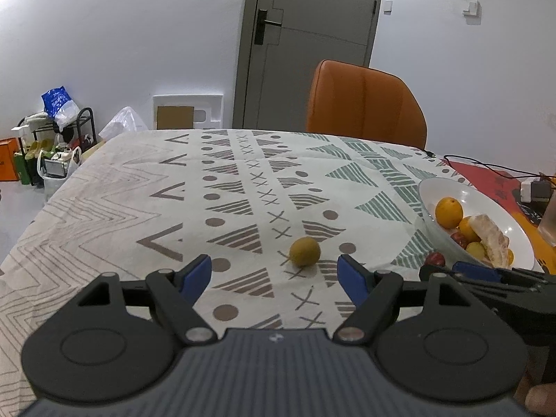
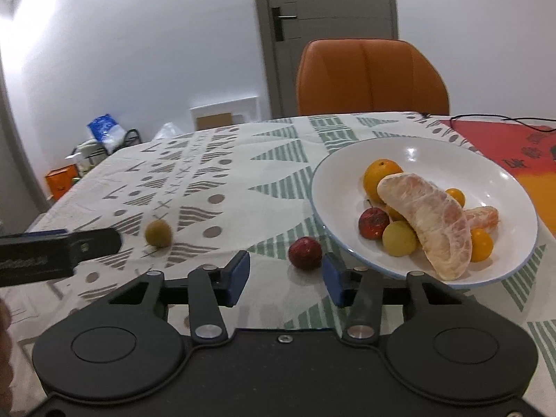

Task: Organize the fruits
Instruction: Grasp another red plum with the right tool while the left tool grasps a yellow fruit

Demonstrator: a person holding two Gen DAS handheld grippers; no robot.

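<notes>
A small yellow-green fruit [image 1: 305, 251] lies on the patterned tablecloth, just ahead of my open, empty left gripper [image 1: 274, 278]; it also shows in the right wrist view [image 2: 158, 232]. A small red fruit [image 2: 305, 253] lies on the cloth beside the white bowl [image 2: 427, 149], just ahead of my open, empty right gripper [image 2: 285, 274]; it also shows in the left wrist view [image 1: 435, 259]. The white bowl [image 1: 438, 187] holds an orange [image 2: 380, 179], a peeled pomelo piece [image 2: 429, 219], a red fruit and several small yellow fruits.
An orange chair [image 1: 365, 104] stands at the table's far edge. A red and orange mat [image 2: 514, 149], a black cable [image 1: 486, 166] and a white plug lie at the right. Bags and a rack [image 1: 59, 139] stand on the floor to the left.
</notes>
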